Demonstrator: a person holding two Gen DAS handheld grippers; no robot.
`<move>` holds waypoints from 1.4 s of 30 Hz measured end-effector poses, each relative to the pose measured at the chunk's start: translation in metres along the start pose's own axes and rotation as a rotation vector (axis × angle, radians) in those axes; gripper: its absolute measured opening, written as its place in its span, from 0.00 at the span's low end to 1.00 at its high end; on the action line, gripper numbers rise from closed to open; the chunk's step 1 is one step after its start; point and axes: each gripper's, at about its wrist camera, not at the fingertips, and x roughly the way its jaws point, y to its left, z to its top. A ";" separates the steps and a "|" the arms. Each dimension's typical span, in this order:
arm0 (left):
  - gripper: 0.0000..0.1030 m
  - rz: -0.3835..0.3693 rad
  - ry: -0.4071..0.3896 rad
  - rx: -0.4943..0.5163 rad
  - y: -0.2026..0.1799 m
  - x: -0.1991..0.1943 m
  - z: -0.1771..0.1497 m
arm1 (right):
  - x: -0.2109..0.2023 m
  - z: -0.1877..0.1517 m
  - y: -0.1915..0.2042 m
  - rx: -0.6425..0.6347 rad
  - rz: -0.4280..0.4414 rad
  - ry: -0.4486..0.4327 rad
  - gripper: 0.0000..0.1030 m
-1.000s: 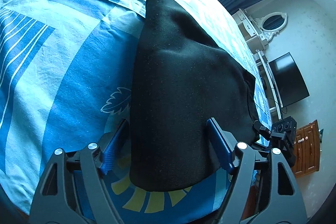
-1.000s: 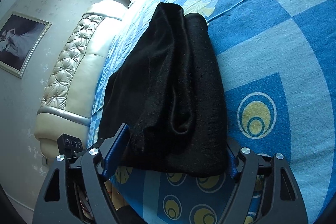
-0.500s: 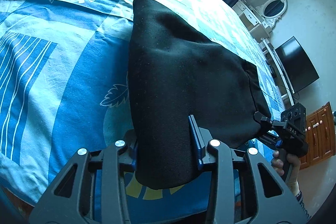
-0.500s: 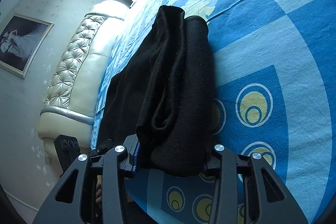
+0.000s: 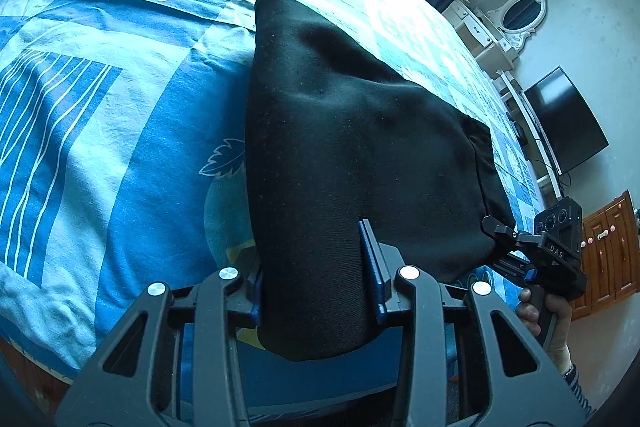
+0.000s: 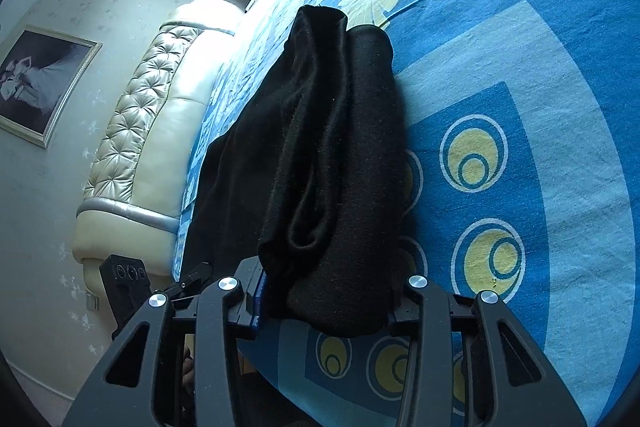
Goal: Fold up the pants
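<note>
Bed carries a blue patterned sheet. Black pants lie bunched on it at the near edge. Left gripper: fingers clamped on one near corner of the pants. Right gripper: fingers clamped on the other, folds gathered between them. A hand holds the right gripper

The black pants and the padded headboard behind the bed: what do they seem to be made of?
The black pants look like soft, matte knit or woven cloth: fuzzy, lint-specked, slumping in loose folds. The cream tufted headboard looks like leather or a leather-like vinyl: smooth, with a sheen on its buttoned quilting.
</note>
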 end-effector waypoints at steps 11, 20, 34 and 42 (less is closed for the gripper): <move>0.36 0.003 -0.006 0.008 -0.001 0.002 0.001 | 0.001 -0.003 -0.006 0.008 0.004 0.003 0.41; 0.37 -0.009 -0.014 0.007 0.004 0.000 0.001 | 0.001 -0.005 -0.006 0.004 0.004 0.000 0.41; 0.36 -0.010 -0.021 0.005 0.007 -0.001 0.002 | -0.003 -0.008 -0.001 -0.002 0.002 -0.013 0.41; 0.49 0.019 -0.032 0.036 0.008 0.001 0.003 | -0.001 -0.010 -0.008 0.039 0.040 -0.025 0.52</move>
